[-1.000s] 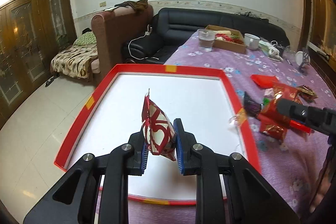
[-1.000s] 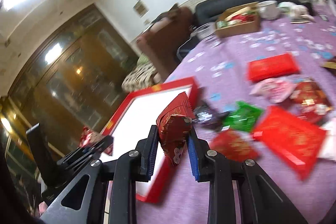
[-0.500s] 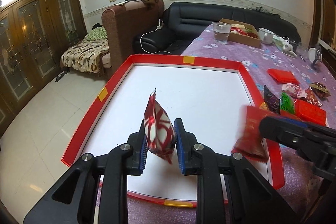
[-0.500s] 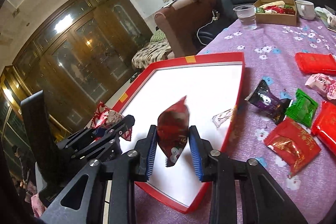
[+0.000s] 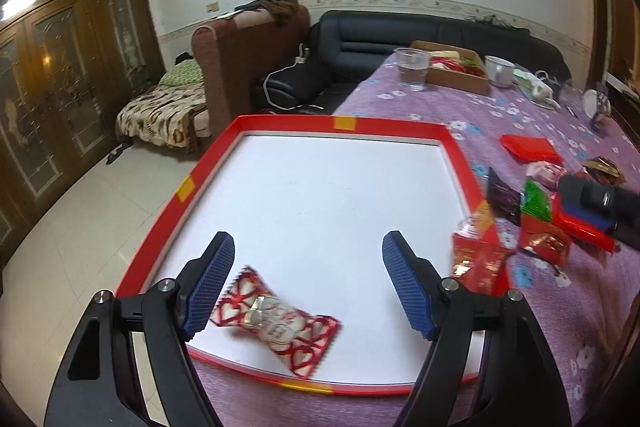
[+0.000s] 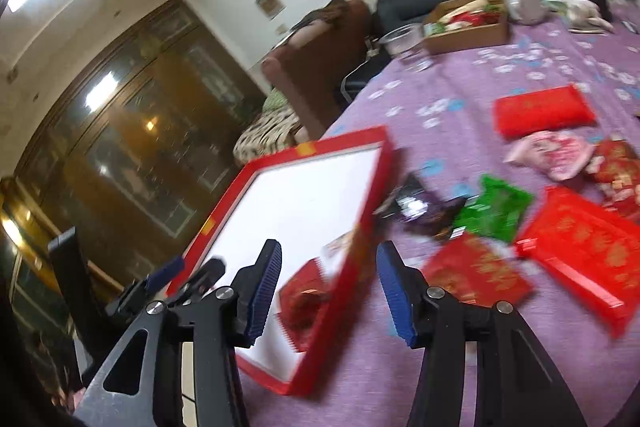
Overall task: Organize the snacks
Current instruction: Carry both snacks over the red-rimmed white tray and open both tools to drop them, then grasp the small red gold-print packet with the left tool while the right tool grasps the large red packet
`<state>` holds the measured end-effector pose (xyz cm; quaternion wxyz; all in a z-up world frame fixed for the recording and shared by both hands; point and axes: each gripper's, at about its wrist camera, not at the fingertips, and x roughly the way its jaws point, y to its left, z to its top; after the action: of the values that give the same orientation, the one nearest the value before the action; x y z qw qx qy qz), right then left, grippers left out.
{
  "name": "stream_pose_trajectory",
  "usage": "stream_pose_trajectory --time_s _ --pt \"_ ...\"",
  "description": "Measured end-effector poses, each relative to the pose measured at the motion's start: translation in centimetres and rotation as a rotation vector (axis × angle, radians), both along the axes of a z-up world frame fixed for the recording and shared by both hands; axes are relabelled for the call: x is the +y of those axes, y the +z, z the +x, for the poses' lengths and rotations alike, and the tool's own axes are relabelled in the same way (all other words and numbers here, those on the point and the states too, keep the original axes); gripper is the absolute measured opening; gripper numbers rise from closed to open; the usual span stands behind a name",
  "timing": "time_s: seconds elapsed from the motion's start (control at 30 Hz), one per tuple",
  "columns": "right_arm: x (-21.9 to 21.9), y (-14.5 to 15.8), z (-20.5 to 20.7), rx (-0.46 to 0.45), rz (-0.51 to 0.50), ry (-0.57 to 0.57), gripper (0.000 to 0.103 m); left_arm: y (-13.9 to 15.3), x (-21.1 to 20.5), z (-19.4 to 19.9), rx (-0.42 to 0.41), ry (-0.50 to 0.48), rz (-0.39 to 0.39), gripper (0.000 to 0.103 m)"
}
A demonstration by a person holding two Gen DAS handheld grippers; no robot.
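Left wrist: left gripper (image 5: 308, 279) jaws just opened wide, heart-print snack (image 5: 276, 319) lying loose on tray (image 5: 400, 125).

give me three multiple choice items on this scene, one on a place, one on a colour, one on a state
1. Where is the heart-patterned snack packet?
A. lying on the white floor of the red-rimmed tray
B. in the cardboard box
C. on the sofa

2. What colour is the tablecloth?
A. yellow
B. purple with flowers
C. plain black

3. How do the jaws of the left gripper stand?
A. clamped on the packet
B. open, clear of the packet
C. shut on nothing

Answers: 1 A, the packet lies flat inside the rim. 2 B, flowered purple cloth surrounds the tray. 3 B, the jaws have just been opening and stand wide apart, the packet lying free below.
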<state>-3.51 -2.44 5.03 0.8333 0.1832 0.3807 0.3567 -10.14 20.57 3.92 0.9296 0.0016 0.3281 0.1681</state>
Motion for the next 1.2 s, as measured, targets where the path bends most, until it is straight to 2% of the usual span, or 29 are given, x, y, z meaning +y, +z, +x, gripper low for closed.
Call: stream_pose_trajectory --time_s 0.13,0.33,0.53,0.67,0.73,0.87,0.93,1.0,1.07,1.13,1.17,1.2 --pt "-4.9 0.5 1.3 -0.011 0.026 -0.112 0.056 0.5 -2.0 0.1 -0.012 -0.062 0.010 0.079" --pt "-12.8 0.2 3.0 0.033 0.083 -0.272 0.057 1.3 -6.8 0.8 -0.012 -0.212 0.051 0.082" --pt "-18.1 -0.2 4.0 0.069 0.108 -0.332 0.061 1.6 -12.3 2.2 0.027 -0.367 0.116 0.082" --pt "-18.1 -0.3 4.9 0.099 0.062 -0.249 0.061 0.9 -15.0 3.5 0.088 -0.424 0.180 0.082" --pt "-16.5 -0.2 5.5 0.107 -0.022 -0.148 0.061 0.6 -15.3 3.7 0.111 -0.417 0.191 0.082" --pt "-12.2 0.4 5.6 0.036 -0.241 0.011 0.061 0.6 -14.3 3.6 0.125 -0.378 0.184 0.082" --pt "-9.8 0.0 5.7 0.012 -0.333 0.104 0.065 0.6 -13.4 3.6 0.127 -0.353 0.178 0.083" --pt "-8.0 -0.8 5.5 -0.025 -0.397 0.148 0.071 1.0 -12.4 3.7 0.134 -0.334 0.164 0.083" --pt "-6.7 -2.2 5.4 -0.042 -0.444 0.156 0.072 0.9 -12.0 4.0 0.141 -0.328 0.155 0.083" --pt "-6.0 -3.4 5.1 -0.048 -0.486 0.168 0.069 1.0 -11.9 4.2 0.150 -0.333 0.128 0.083" --pt "-5.8 -3.7 4.9 -0.059 -0.504 0.176 0.064 1.0 -12.0 4.3 0.155 -0.337 0.108 0.083" --pt "-5.7 -4.0 4.8 -0.074 -0.524 0.177 0.053 1.0 -12.2 4.5 0.163 -0.342 0.084 0.083"
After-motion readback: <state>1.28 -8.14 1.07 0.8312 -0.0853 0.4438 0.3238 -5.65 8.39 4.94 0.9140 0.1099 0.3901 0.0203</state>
